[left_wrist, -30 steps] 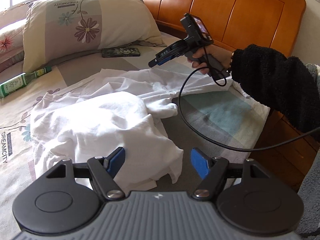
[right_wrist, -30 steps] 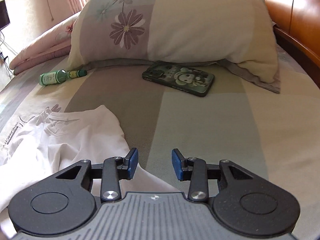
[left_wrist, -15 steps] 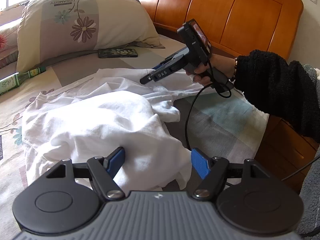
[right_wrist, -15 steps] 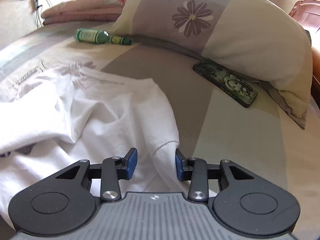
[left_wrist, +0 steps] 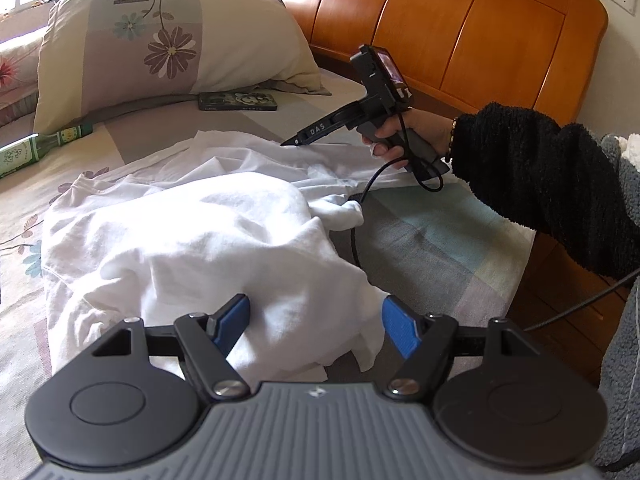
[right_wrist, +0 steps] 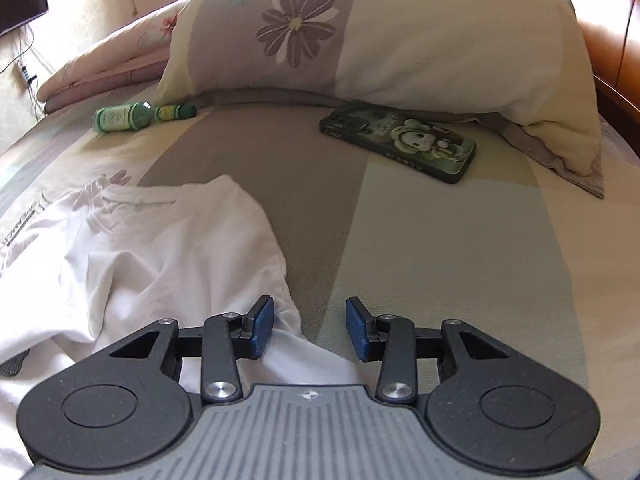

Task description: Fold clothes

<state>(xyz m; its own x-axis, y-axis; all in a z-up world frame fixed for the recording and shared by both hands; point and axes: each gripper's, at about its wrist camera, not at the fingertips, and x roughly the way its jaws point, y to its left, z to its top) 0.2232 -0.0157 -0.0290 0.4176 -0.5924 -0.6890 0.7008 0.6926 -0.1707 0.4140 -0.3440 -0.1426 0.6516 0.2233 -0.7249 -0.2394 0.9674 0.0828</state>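
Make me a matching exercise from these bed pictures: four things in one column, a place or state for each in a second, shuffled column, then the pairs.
Things:
1. white shirt
2. phone
3. green bottle
4. left claw

Places or states:
A. open over a bunched edge of cloth
B. flat, just below the flowered pillow
C. lying on its side by the pillow's corner
D. crumpled on the bed

Pairs: 1-D, 2-B, 3-C, 4-A
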